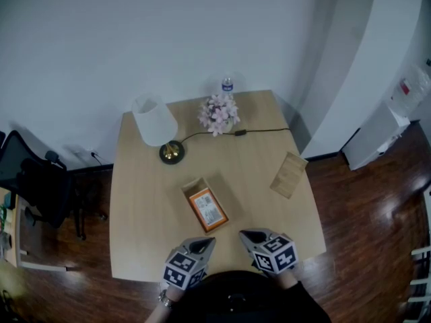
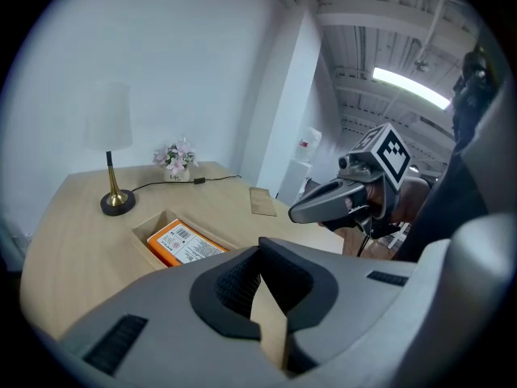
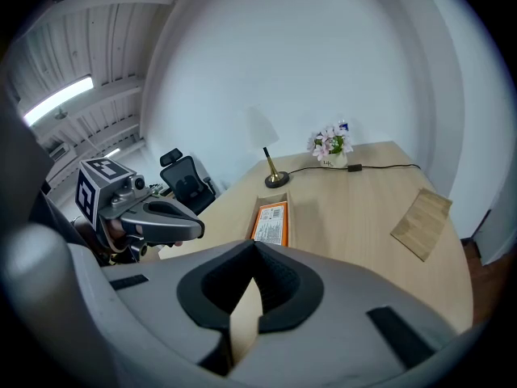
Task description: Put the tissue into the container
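Note:
An orange tissue pack (image 1: 208, 208) lies inside a shallow wooden container (image 1: 193, 186) on the middle of the light wood table. It also shows in the left gripper view, tissue pack (image 2: 181, 243), and in the right gripper view, tissue pack (image 3: 272, 222). My left gripper (image 1: 207, 242) hovers at the table's front edge, just below the container, shut and holding nothing (image 2: 257, 285). My right gripper (image 1: 246, 235) sits beside it to the right, also shut and empty (image 3: 254, 285). Both tips point toward the container without touching it.
A flat wooden lid (image 1: 289, 174) lies near the table's right edge. At the back stand a white-shaded lamp (image 1: 156, 123) with its cord, a pink flower pot (image 1: 218, 114) and a water bottle (image 1: 227, 85). A black office chair (image 1: 30, 180) stands to the left.

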`<state>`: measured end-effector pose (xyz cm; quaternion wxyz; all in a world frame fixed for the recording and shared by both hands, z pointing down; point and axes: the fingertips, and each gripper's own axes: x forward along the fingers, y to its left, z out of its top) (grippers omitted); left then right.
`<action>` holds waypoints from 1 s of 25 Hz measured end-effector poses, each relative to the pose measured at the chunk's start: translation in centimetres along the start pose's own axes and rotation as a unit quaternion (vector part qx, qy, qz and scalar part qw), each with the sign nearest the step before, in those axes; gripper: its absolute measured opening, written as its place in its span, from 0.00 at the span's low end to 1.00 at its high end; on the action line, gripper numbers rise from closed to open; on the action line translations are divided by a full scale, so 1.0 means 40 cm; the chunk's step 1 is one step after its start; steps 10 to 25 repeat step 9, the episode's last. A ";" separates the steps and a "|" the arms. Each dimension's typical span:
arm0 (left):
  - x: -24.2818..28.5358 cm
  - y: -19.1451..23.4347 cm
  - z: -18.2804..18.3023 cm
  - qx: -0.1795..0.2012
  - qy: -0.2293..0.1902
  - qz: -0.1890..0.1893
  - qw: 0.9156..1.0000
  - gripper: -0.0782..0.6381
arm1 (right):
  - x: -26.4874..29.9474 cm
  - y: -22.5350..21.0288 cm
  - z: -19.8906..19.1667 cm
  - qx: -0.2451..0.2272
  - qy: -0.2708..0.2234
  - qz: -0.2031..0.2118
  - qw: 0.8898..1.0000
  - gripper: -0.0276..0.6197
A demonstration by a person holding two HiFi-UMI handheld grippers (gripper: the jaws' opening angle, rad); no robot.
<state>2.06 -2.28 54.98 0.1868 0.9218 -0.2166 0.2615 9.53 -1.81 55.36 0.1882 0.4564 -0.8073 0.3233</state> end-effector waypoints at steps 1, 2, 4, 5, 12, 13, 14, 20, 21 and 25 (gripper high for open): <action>0.000 -0.001 0.000 0.000 0.000 0.000 1.000 0.11 | -0.002 -0.001 -0.001 0.000 -0.001 -0.001 1.000 0.04; 0.000 -0.001 0.000 0.001 0.000 0.001 1.000 0.11 | -0.003 -0.002 -0.002 0.000 -0.001 -0.002 1.000 0.04; 0.000 -0.002 0.001 0.002 -0.001 0.001 1.000 0.11 | -0.004 -0.003 -0.003 -0.001 -0.001 -0.002 1.000 0.04; -0.001 -0.003 0.000 0.002 -0.001 0.001 1.000 0.11 | -0.004 -0.002 -0.004 -0.001 -0.001 -0.001 1.000 0.04; -0.003 -0.003 -0.002 0.000 0.000 0.004 1.000 0.11 | -0.006 0.003 -0.005 -0.002 0.000 0.003 1.000 0.04; -0.003 -0.003 -0.002 0.000 0.000 0.004 1.000 0.11 | -0.006 0.003 -0.005 -0.002 0.000 0.003 1.000 0.04; -0.003 -0.003 -0.002 0.000 0.000 0.004 1.000 0.11 | -0.006 0.003 -0.005 -0.002 0.000 0.003 1.000 0.04; -0.003 -0.003 -0.002 0.000 0.000 0.004 1.000 0.11 | -0.006 0.003 -0.005 -0.002 0.000 0.003 1.000 0.04; -0.003 -0.003 -0.002 0.000 0.000 0.004 1.000 0.11 | -0.006 0.003 -0.005 -0.002 0.000 0.003 1.000 0.04; -0.003 -0.003 -0.002 0.000 0.000 0.004 1.000 0.11 | -0.006 0.003 -0.005 -0.002 0.000 0.003 1.000 0.04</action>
